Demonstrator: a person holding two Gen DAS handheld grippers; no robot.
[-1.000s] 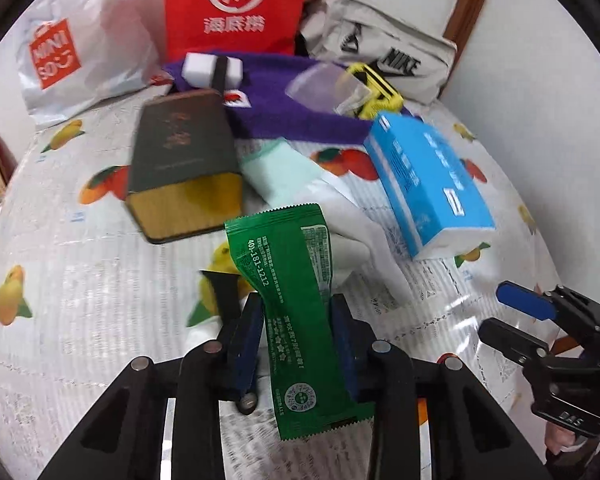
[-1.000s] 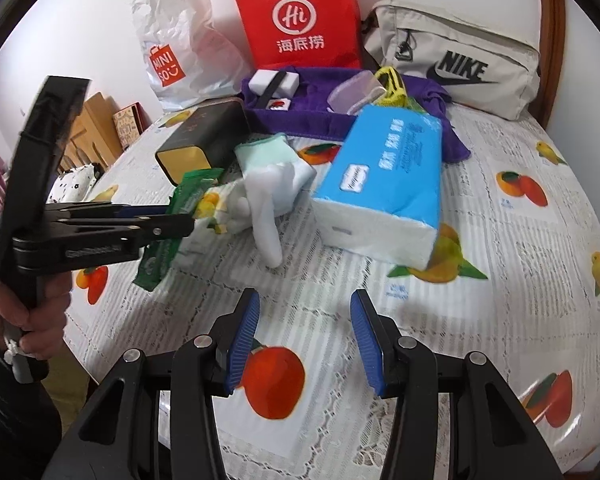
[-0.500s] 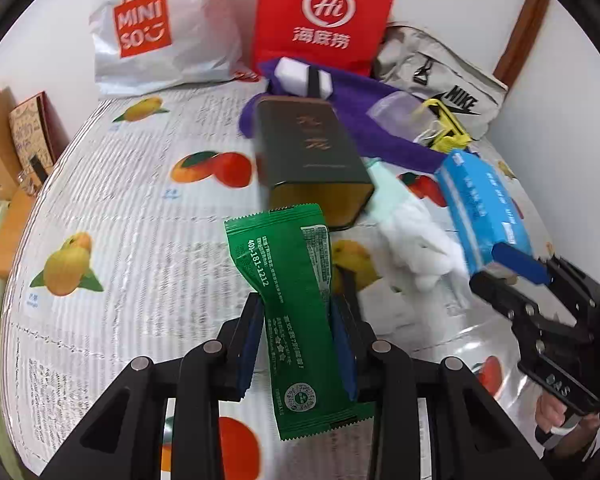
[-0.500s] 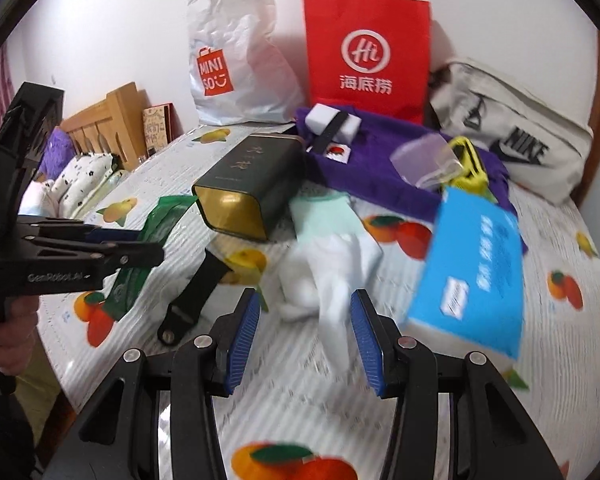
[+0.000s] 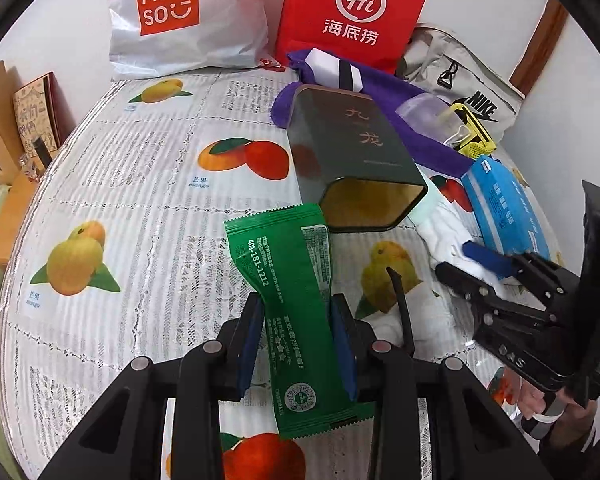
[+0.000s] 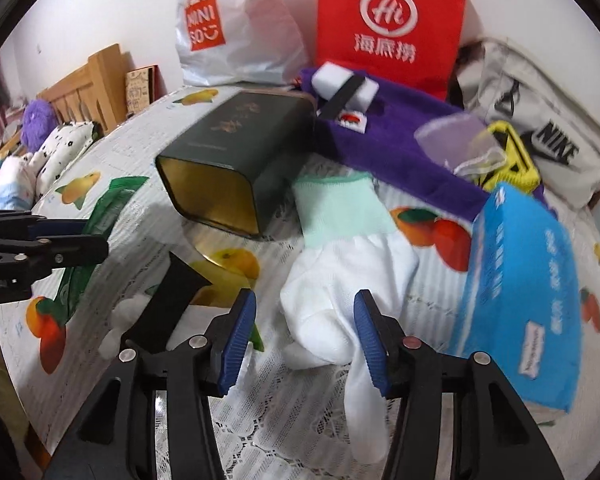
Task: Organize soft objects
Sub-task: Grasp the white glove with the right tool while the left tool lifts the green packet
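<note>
L claw (image 5: 298, 346) clamps 1 green packet (image 5: 290, 300), R claw (image 6: 304, 338) closing round 1 white glove (image 6: 339, 292), not pinching; 2 bags upper frame, blue pack (image 6: 519, 304) blurred.

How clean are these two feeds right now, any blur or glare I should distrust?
Left wrist view: sharp, print on the green packet readable, faint sheen on the table cover. Right wrist view: motion-smeared, worst on the blue tissue pack and red bag. Both bend at the edges.

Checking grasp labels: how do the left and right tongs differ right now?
Left tongs are clamped on the green sachet, lifted off the table; right tongs have just been closing and straddle the white glove, which lies flat, pads not yet pressing. Both have blue pads and point downward.
</note>
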